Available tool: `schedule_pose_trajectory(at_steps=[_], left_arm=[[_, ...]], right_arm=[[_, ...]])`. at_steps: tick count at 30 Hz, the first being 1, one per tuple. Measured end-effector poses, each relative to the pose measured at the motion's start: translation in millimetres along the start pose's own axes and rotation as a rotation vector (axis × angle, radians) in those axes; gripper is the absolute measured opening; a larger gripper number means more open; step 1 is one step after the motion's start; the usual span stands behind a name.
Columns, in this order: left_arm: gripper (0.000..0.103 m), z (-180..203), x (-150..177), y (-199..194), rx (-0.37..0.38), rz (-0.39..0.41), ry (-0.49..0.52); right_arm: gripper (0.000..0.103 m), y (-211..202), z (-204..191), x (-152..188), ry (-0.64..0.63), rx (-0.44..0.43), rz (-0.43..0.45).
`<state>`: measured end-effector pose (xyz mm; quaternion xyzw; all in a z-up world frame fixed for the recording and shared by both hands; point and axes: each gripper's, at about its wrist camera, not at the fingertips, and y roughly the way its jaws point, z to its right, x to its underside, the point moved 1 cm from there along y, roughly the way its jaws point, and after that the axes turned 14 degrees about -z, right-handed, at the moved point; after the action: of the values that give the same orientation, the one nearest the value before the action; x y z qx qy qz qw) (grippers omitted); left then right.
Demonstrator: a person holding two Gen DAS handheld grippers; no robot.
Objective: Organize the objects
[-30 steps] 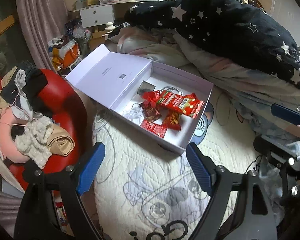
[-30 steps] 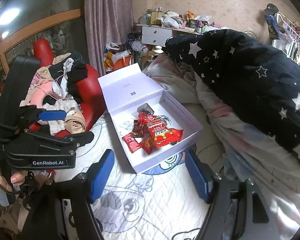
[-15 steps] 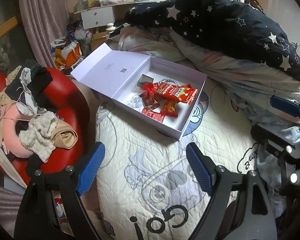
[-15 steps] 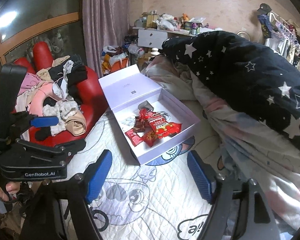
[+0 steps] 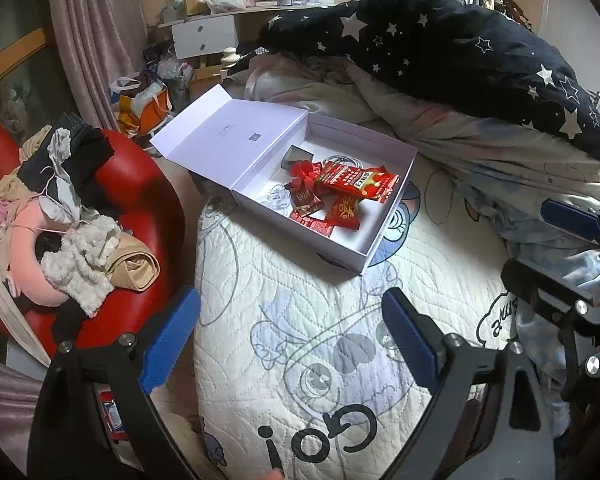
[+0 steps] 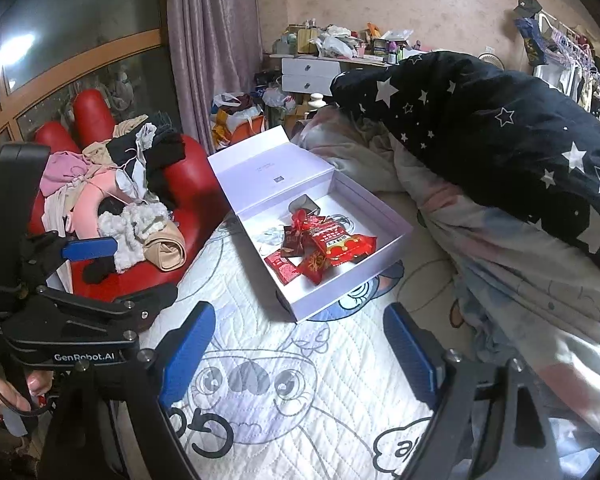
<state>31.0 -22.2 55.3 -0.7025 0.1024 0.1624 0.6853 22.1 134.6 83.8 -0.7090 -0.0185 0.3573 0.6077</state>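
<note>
An open white box (image 5: 376,240) lies on the quilted bed, its lid (image 5: 228,140) folded back to the left. Inside are several red snack packets (image 5: 352,180), a dark packet and a clear wrapper. The box also shows in the right wrist view (image 6: 332,300), with the packets (image 6: 328,244) in it. My left gripper (image 5: 292,340) is open and empty, held well back from the box over the quilt. My right gripper (image 6: 300,344) is open and empty, also short of the box. The left gripper's body shows at the left of the right wrist view (image 6: 72,320).
A red chair (image 5: 140,192) piled with clothes stands left of the bed. A black star-pattern duvet (image 5: 460,52) and rumpled bedding (image 5: 500,152) lie behind and right of the box. A cluttered white dresser (image 5: 204,40) and bags stand at the back.
Both grippers have pulled back and up from the box, so it looks smaller and farther in both views. More of the quilt shows. Both stay open.
</note>
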Motion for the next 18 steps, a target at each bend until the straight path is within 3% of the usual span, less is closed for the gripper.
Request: schedule_pose_trajectory(at_steps=[18], left_arm=[[0.092, 2.6, 4.8, -7.6, -0.034, 0.003, 0.007]], right_arm=[[0.088, -7.2, -0.1, 2.6, -0.013, -0.001, 0.006]])
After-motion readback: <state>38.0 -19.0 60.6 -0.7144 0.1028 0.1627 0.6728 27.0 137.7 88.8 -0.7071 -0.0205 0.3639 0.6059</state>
